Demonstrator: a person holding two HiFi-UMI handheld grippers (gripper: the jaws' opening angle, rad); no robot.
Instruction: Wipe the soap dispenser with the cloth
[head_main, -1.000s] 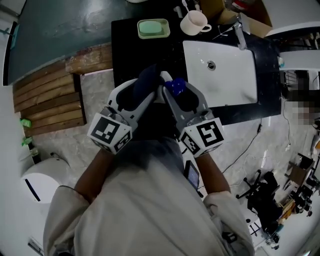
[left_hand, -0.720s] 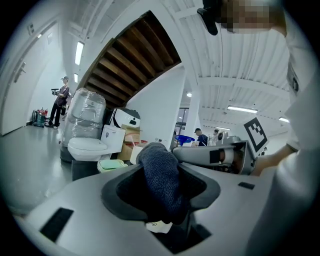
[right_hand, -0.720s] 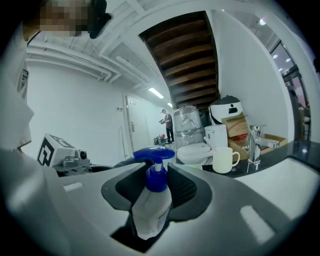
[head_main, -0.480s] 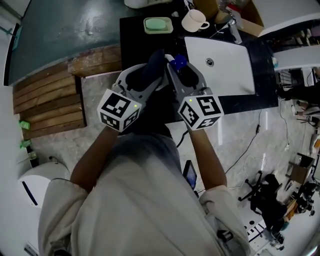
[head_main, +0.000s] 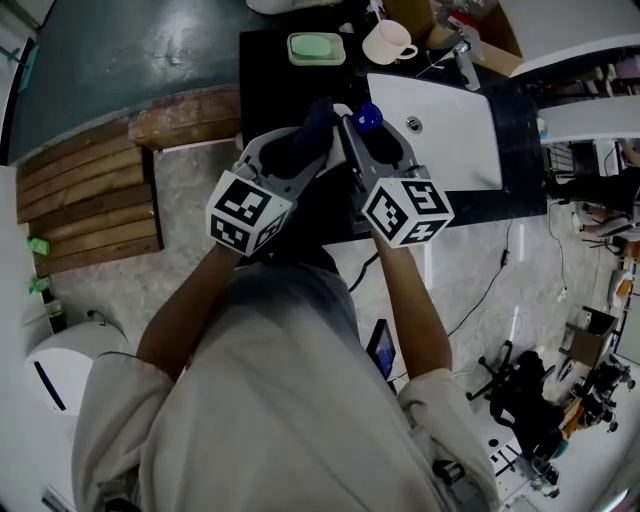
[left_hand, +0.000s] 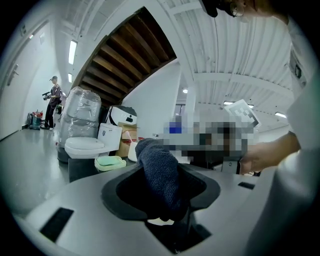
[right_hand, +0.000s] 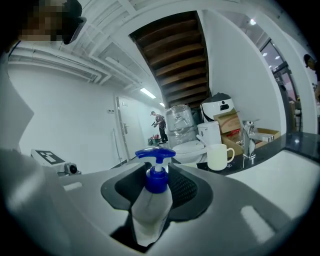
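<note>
Right gripper first: it's clamped on the clear plastic soap dispenser with the blue pump head. The bottle is upright between the pads and the pump pokes out past the tips. Those jaws have just eased a shade wider, yet the bottle still sits pinched between them and I see no sag.

Left gripper is clenched on the rolled dark blue terry cloth, with a fat wad sticking out in front.

From the head view, the cloth's free end lies just beside the pump head. Whether they actually touch, I can't tell.

What's new? Not much travel: both hands have stayed put, close together. My left marker cube has rolled a little, turning the cloth beside the pump. I read that as a wiping stroke at the bottle's top, with the body below the pads not yet reached.

The looser right grip is my worry. A sideways push from the cloth could twist the bottle.

Everything hangs in the air over the black countertop, inside its front edge and just beside the left edge of the white rectangular sink. Along the far edge sit a pale green soap dish and a white ceramic mug, well apart from my work.
</note>
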